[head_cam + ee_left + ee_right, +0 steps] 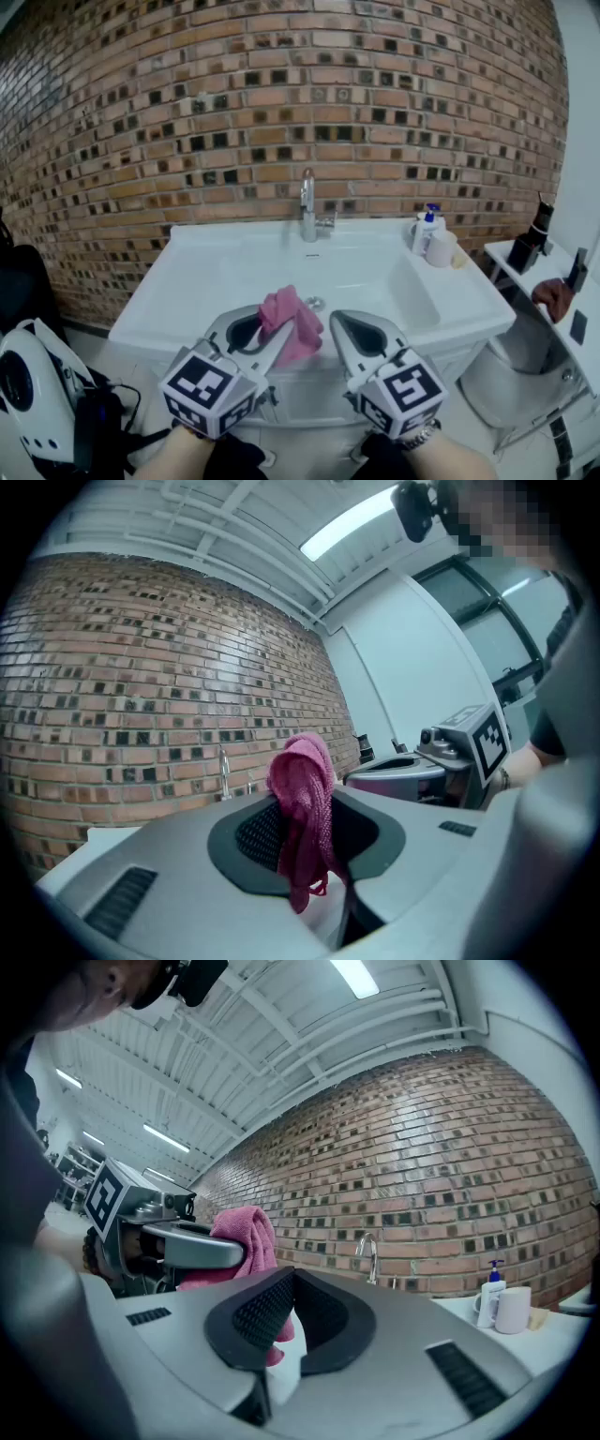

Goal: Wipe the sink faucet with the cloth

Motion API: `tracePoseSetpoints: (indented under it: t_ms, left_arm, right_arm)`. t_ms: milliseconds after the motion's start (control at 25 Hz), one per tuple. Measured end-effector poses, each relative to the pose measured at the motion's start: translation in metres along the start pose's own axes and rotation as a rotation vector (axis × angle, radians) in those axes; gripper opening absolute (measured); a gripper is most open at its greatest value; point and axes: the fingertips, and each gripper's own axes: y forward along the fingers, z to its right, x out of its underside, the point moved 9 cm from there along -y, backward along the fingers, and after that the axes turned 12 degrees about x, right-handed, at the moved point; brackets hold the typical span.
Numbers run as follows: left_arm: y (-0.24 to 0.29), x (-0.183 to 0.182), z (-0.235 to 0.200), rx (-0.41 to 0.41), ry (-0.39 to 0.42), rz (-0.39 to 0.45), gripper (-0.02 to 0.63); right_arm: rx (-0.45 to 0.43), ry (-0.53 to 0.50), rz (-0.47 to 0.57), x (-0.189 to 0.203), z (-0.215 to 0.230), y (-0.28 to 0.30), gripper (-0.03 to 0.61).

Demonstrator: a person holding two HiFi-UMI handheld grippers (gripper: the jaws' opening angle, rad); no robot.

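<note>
While the head view looks steeply down over the white sink (441,300), the pink cloth (292,328) hangs bunched from the left tongs (265,332). It is above the sink's front edge and well apart from the chrome faucet (307,208) at the brick wall. The right tongs (343,328) sit just beside the cloth.

In the left gripper view, the jaws are clenched on the cloth's middle. A rounded fold stands above them and a loose tail dangles below. The weave looks coarse and knitted, deep pink, soft and limp. It is probably light and should wrap round the spout easily. It may drag loose on smooth metal, so a fuller hold on the bunched middle seems wise.

In the right gripper view, the jaws are pressed together with nothing between them. The cloth shows beyond them to the left, in the other tongs.
</note>
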Motion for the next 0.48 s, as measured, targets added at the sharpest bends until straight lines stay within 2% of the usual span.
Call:
tracePoseSetpoints:
  t_ms: [480]
  left_arm:
    - [0.033, -0.003, -0.054, -0.037, 0.023, 0.0, 0.106]
  right_arm:
    - [-0.033, -0.012, 0.013, 0.0, 0.027, 0.063, 0.011]
